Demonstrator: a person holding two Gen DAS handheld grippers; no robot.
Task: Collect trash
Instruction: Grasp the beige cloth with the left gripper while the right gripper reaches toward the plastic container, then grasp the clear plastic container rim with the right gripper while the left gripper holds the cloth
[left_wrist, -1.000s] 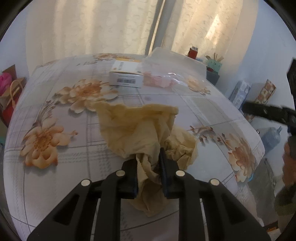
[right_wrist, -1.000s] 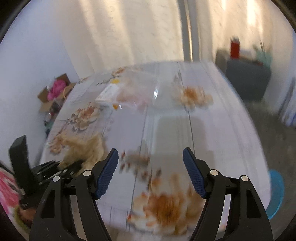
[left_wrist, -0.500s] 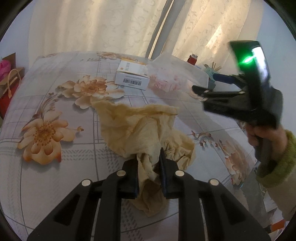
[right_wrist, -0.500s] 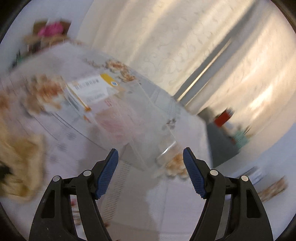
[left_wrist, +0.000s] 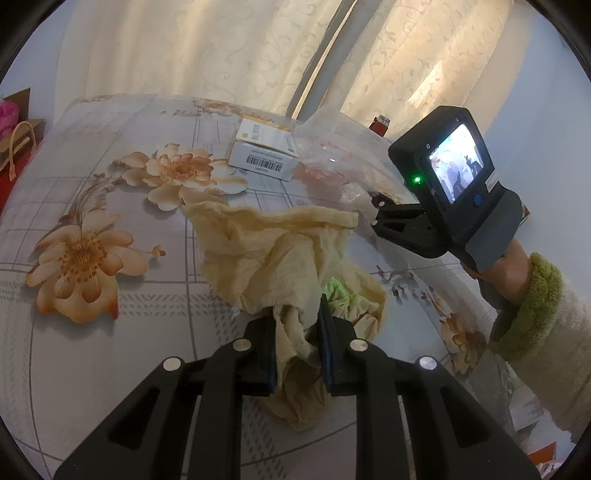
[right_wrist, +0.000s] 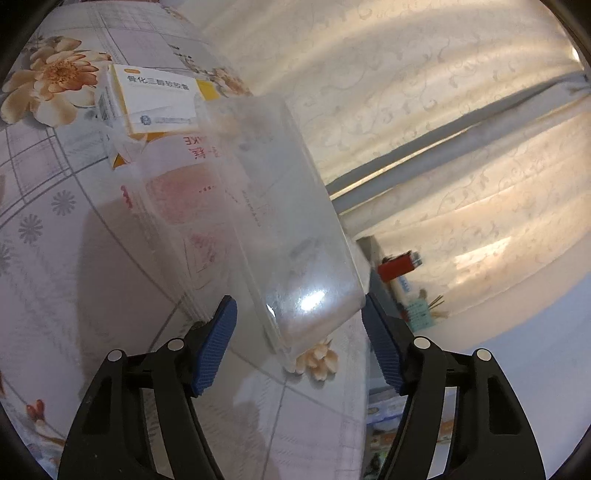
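Yellow bag (left_wrist: 280, 254): lay crumpled on near part of floral table (left_wrist: 92, 192), clamped in left gripper (left_wrist: 297, 347).
Clear plastic container (right_wrist: 280, 236): far right, beside white box (right_wrist: 155, 99).
Right gripper (right_wrist: 299, 347): jaws apart, just closing, straddling container's near corner.

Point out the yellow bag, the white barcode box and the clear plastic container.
yellow bag (left_wrist: 266, 254), left wrist view, crumpled middle
white barcode box (left_wrist: 263, 162), left wrist view, barcode side
clear plastic container (right_wrist: 280, 221), right wrist view, upper wall
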